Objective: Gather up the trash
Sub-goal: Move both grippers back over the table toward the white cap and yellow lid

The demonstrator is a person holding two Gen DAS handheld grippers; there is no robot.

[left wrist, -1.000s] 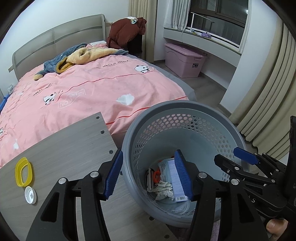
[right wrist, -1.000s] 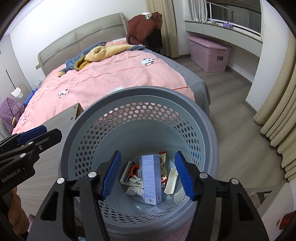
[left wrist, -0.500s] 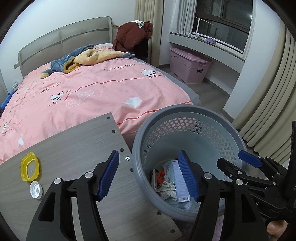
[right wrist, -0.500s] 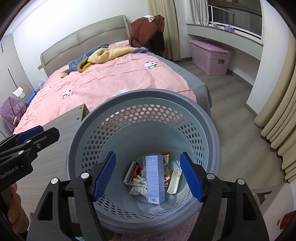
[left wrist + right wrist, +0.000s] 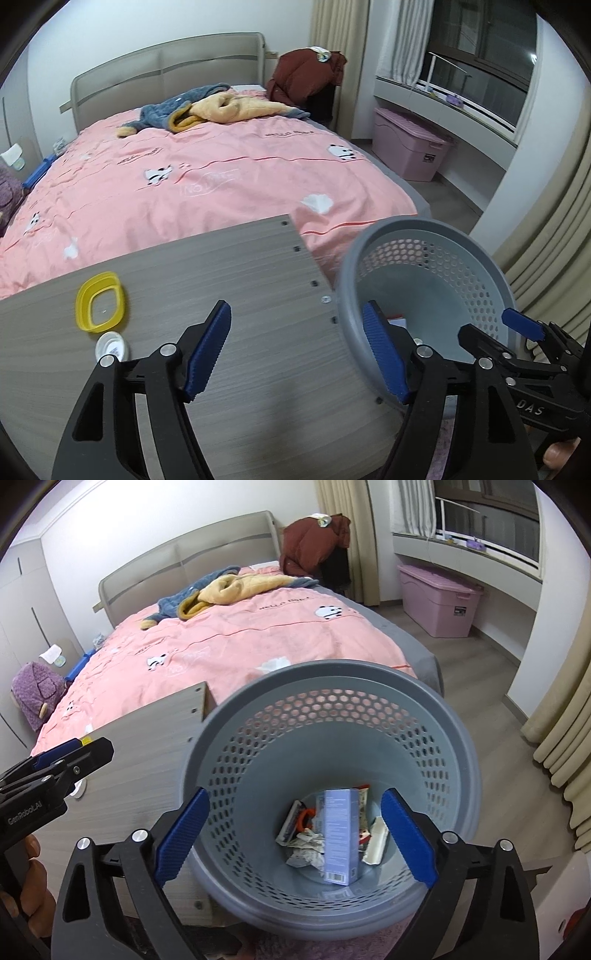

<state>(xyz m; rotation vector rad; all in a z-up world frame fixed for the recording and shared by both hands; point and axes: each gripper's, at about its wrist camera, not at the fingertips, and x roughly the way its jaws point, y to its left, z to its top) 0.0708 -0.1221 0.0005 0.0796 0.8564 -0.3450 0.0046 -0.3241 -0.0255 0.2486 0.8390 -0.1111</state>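
Note:
A grey perforated bin (image 5: 458, 760) stands on the floor beside a grey wooden table (image 5: 258, 280). It holds a pale blue box (image 5: 340, 834), crumpled paper (image 5: 304, 853) and several wrappers. My right gripper (image 5: 295, 838) is open and empty above the bin. My left gripper (image 5: 297, 347) is open and empty over the table's right edge, its right finger in front of the bin's rim (image 5: 347, 295). A yellow oval ring (image 5: 99, 301) and a small white cap (image 5: 110, 345) lie on the table to the left. The right gripper (image 5: 517, 332) also shows at the left view's right edge.
A bed with a pink cover (image 5: 221, 177) lies behind the table, with blue and yellow clothes (image 5: 218, 110) near the headboard. A pink storage box (image 5: 410, 147) stands by the window. Curtains (image 5: 546, 236) hang at the right. Wooden floor (image 5: 487, 694) lies beyond the bin.
My left gripper has moved left from over the bin to over the table edge. My right gripper has drawn back a little from the bin. Both stay open.

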